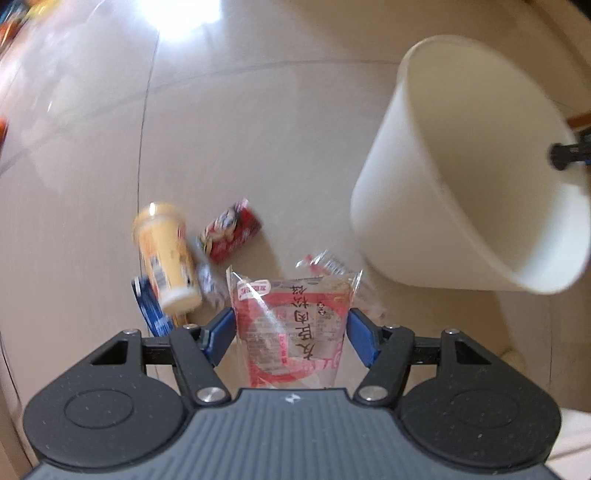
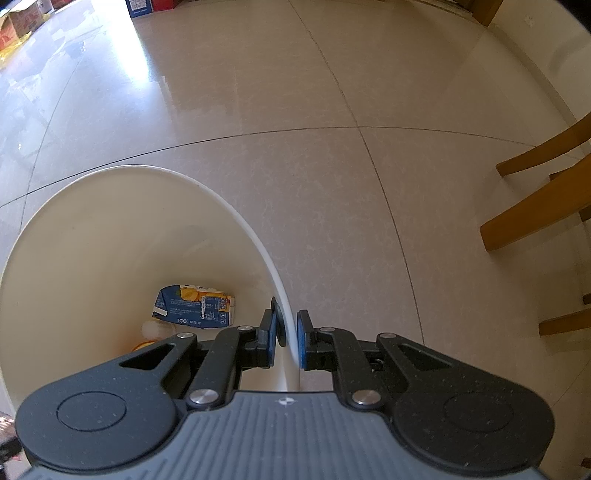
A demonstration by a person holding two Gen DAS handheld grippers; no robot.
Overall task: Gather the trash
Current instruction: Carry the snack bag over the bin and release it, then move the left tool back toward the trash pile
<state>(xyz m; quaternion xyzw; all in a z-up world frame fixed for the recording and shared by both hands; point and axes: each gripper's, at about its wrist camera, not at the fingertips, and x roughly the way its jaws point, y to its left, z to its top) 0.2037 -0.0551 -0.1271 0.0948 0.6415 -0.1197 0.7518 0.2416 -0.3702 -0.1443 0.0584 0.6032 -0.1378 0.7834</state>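
Glossy beige floor tiles [image 2: 295,92] fill both views. A clear red-printed wrapper [image 1: 291,332] is pinched between the half-open left gripper [image 1: 291,334], above a yellow bottle [image 1: 166,258], a red packet [image 1: 231,230] and other litter. The white bin [image 2: 110,240] is clamped by its rim in the near-closed right gripper [image 2: 290,339]; a blue carton [image 2: 194,306] lies inside.

Glossy beige floor tiles [image 2: 332,110] with thin dark grout lines fill the room, bright window glare [image 2: 129,48] reflecting off them. Wooden chair legs [image 2: 535,206] stand at right; cardboard boxes [image 2: 22,22] sit far left.
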